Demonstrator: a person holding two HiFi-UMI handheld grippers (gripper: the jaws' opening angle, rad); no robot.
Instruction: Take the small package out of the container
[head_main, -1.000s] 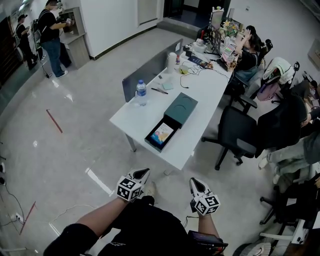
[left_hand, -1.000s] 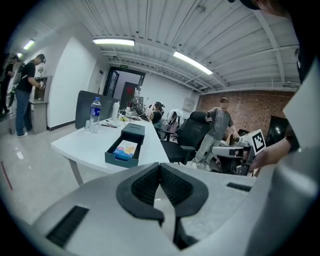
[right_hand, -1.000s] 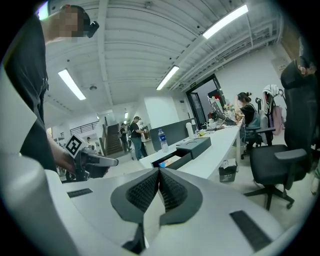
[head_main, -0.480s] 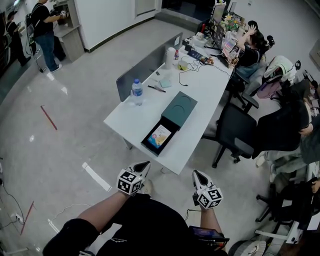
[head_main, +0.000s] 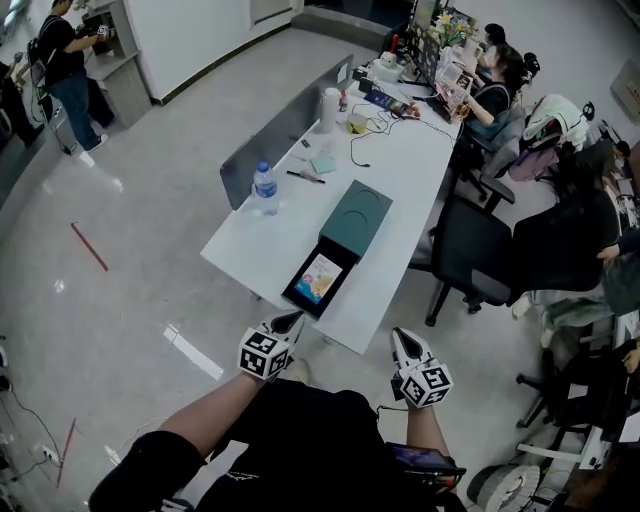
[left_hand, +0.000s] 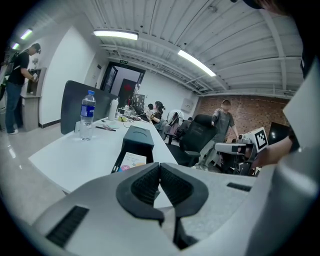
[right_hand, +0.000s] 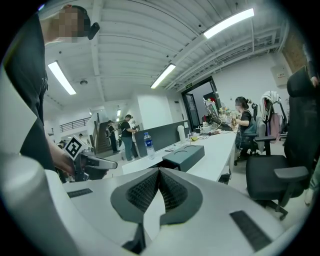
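Two grippers, both empty, both short of the table.

Head view:
- Left gripper (head_main: 287, 323) and right gripper (head_main: 400, 337) are held low in front of the person, near the white table's (head_main: 248, 243) near end and not touching it.
- The container (head_main: 298, 293), a dark open tray, sits on the table near that end.
- The small package (head_main: 320, 278), colourfully printed, lies flat inside the tray.
- The container's grey-green lid (head_main: 358, 212) lies closed side up at the tray's far end. Whether the two touch is not clear.
- A water bottle (head_main: 264, 188) stands upright toward the table's left edge, well apart from the tray.
- A black office chair (head_main: 468, 255) stands at the table's right side.

Left gripper view:
- The ribbed pads (left_hand: 147, 184) meet with no gap and nothing between them.
- The package shows beyond the tips, in its tray, with the lid behind it.

Right gripper view:
- The pads (right_hand: 172, 190) are pressed together and hold nothing.
- The lid and the bottle are visible on the table past the tips.
- The tray's inside is not visible from here.
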